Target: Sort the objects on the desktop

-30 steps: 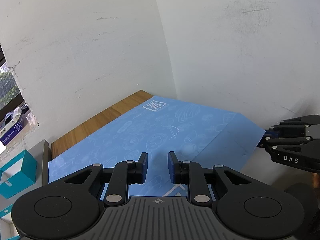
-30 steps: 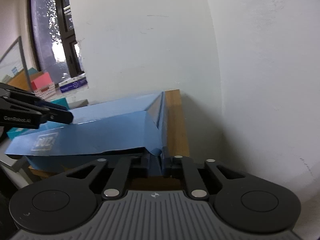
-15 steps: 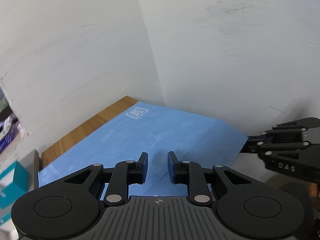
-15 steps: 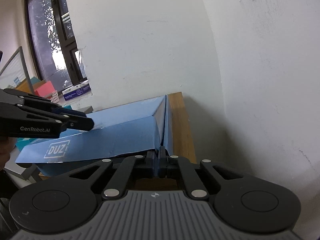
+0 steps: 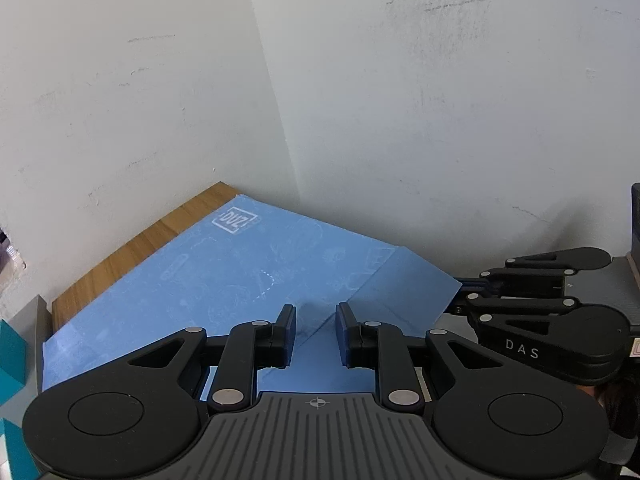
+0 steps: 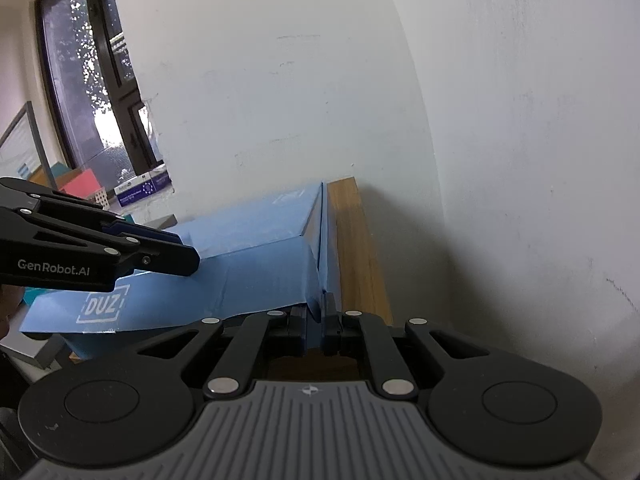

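White corner walls, wooden desk (image 5: 132,248). My right gripper (image 6: 318,320) pinches the blue mat (image 5: 224,280); left gripper (image 5: 316,330) hangs released. Best lay it slowly, keeping the fold flat.

Right gripper pinching a folded blue mat at a wooden desk's corner

The black two-finger right gripper (image 6: 316,328) is clamping its jaws on the raised edge of a thin blue printed desk mat (image 6: 260,276) marked "DUZ", which is lying folded over itself on the light wooden desktop (image 6: 356,248) against the scuffed white wall (image 6: 520,140). The black left gripper (image 6: 176,254), lettered "GenRobot.AI", is reaching in from the left, its tips over the mat's upper fold. A dark-framed window (image 6: 92,92) is showing behind.
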